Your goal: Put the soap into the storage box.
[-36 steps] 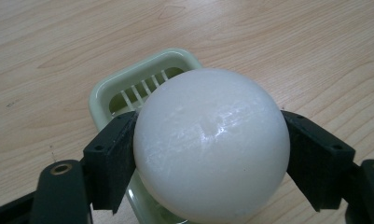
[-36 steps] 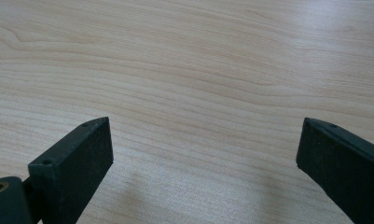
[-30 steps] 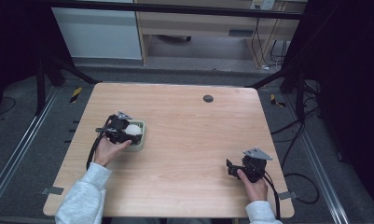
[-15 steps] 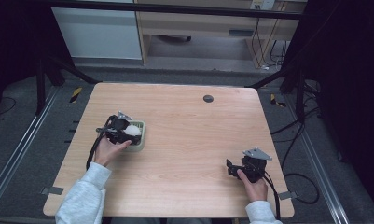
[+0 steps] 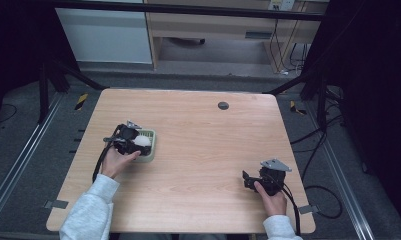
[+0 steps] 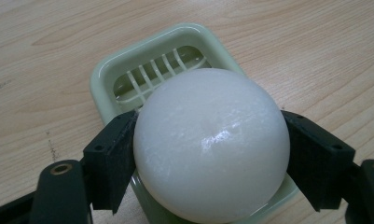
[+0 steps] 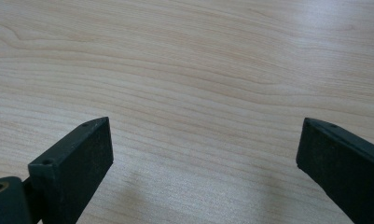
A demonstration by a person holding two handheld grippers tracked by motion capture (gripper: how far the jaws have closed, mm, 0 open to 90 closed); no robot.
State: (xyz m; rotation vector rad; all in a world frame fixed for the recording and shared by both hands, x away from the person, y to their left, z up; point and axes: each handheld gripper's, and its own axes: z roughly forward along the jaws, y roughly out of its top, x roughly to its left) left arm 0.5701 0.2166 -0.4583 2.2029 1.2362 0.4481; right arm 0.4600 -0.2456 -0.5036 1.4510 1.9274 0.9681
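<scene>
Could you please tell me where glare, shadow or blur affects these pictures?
Left gripper view: a bright glare patch sits on the white ball, which is sharp, as is the green tray. Right gripper view: a soft shadow falls on the table between the fingers, with pale sheen at upper right. High view: the table is evenly lit, the surroundings dark, and the picture is slightly soft.

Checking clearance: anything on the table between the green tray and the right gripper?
Nothing. In the high view, bare wood runs from the green tray to the right gripper.
</scene>
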